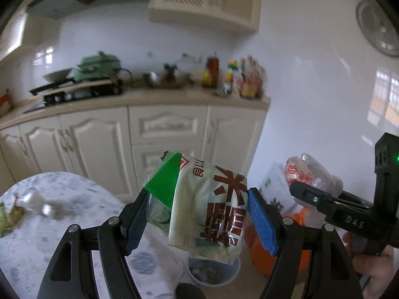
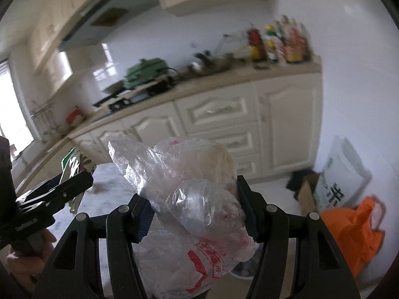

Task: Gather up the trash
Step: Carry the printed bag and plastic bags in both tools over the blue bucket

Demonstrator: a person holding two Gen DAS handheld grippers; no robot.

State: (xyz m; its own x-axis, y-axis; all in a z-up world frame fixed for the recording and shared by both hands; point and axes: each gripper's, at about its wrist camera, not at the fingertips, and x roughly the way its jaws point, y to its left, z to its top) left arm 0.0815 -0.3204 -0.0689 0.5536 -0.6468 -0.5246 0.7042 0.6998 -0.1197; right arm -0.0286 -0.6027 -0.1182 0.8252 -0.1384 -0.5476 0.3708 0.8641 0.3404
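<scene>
A crumpled pale-green plastic food wrapper with a bright green corner and large dark-red printed characters (image 1: 202,206) is held in the air, pinched between the blue-padded fingers (image 1: 261,221) of the left gripper (image 1: 197,220), one pad pressed to each side of it. Directly below the wrapper a round pale-blue waste bin (image 1: 212,272) is seen, with some rubbish already lying inside it. The wrapper's green and white edge (image 2: 71,160) is also visible at the far left of the right wrist view.

A crumpled clear plastic bag with red print (image 2: 189,199) is clamped between the dark-padded fingers (image 2: 143,215) of the right gripper (image 2: 195,215) and is likewise held aloft; its lower part hangs down between the black arms. From the left wrist view the same bag (image 1: 309,172) is seen well to the right of the wrapper, the two bundles apart from each other.

To the left, a round worktop with a grey-mottled white cover (image 1: 49,229) carries a few scraps that are blurred. On the floor to the right, an orange plastic bag (image 2: 354,231) lies beside a white printed sack (image 2: 341,182) leaning on the wall. Behind, cream kitchen cabinets (image 1: 104,147) are topped by a green pot (image 1: 99,66) and blurred bottles (image 1: 234,77)
</scene>
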